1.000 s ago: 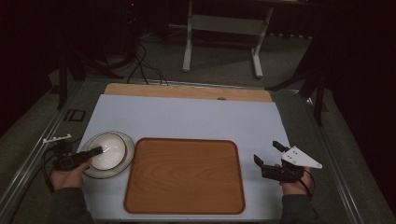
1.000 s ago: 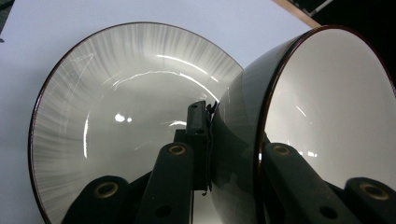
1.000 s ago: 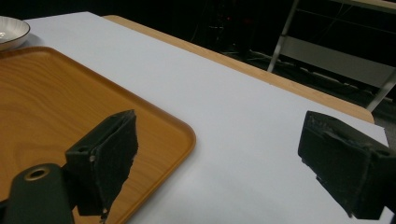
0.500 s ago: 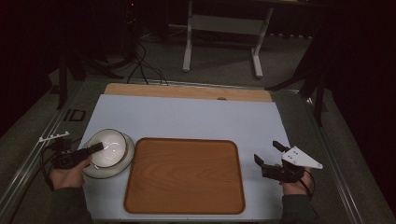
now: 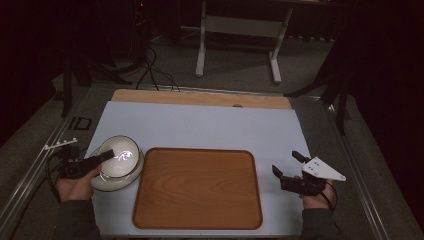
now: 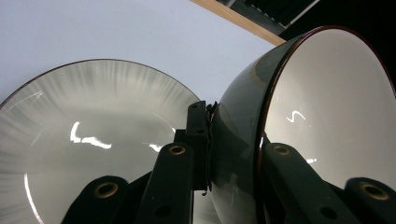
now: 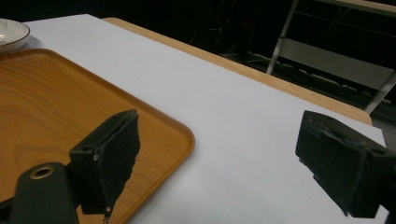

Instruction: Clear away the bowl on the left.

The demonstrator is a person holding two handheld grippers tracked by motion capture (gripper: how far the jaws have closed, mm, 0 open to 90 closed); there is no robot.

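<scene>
I am gripping the rim of the bowl (image 6: 303, 121) with the left claw (image 6: 233, 154), one jaw pressing on its dark outside, the other on its white inside. The bowl is tilting above the plate (image 6: 93, 140), which is lying on the table (image 5: 210, 125) just left of the wooden tray (image 5: 197, 187). I am holding the right claw (image 5: 291, 167) spread wide and empty, hovering just right of the tray.
</scene>
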